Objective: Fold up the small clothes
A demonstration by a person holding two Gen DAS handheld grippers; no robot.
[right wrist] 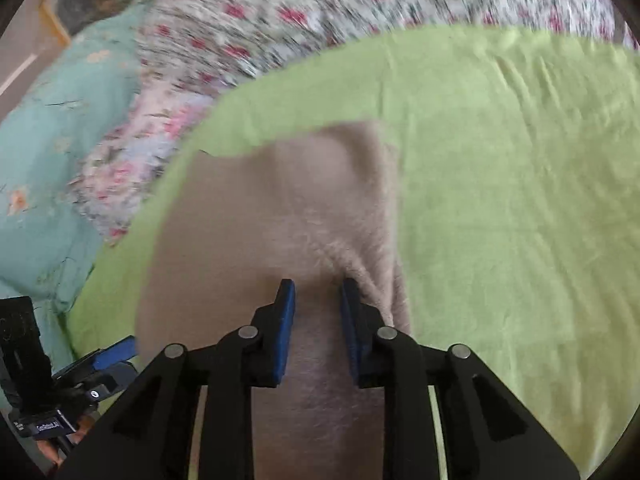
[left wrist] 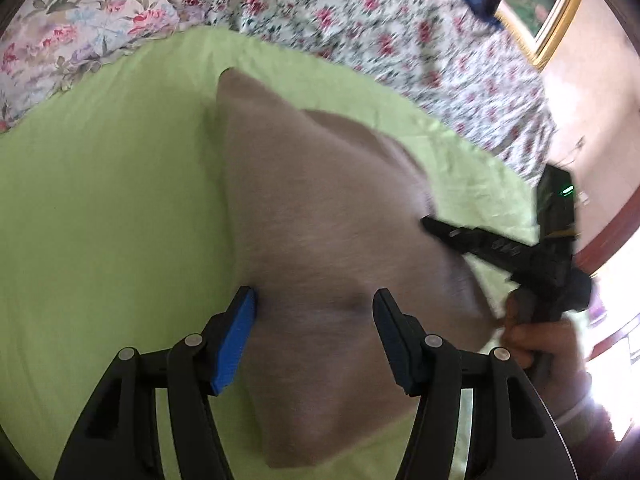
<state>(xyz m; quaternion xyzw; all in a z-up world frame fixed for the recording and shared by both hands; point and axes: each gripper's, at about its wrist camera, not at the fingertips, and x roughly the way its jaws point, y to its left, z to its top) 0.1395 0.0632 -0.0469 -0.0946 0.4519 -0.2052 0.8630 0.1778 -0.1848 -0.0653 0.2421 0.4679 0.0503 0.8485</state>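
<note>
A beige fleecy cloth (left wrist: 320, 208) lies rumpled on a green sheet (left wrist: 100, 220). My left gripper (left wrist: 316, 320) stands open over its near part, the blue pads wide apart, with the cloth between and under them. Its left pad (left wrist: 240, 336) sits at the cloth's left edge. In the right wrist view my right gripper (right wrist: 318, 312) has narrow jaws pinching the cloth (right wrist: 248, 208), and wrinkles bunch at its right pad (right wrist: 352, 312). From the left wrist view the right gripper (left wrist: 430, 224) meets the cloth's right side. The left gripper's pad (right wrist: 116, 354) shows at the lower left.
The green sheet (right wrist: 520, 200) covers a bed. A floral quilt (left wrist: 400, 32) lies along its far side, with a floral pillow (left wrist: 60, 32) and a teal pillow (right wrist: 52, 140). A gold picture frame (left wrist: 552, 20) hangs on the wall. A person's hand (left wrist: 532, 344) holds the right gripper.
</note>
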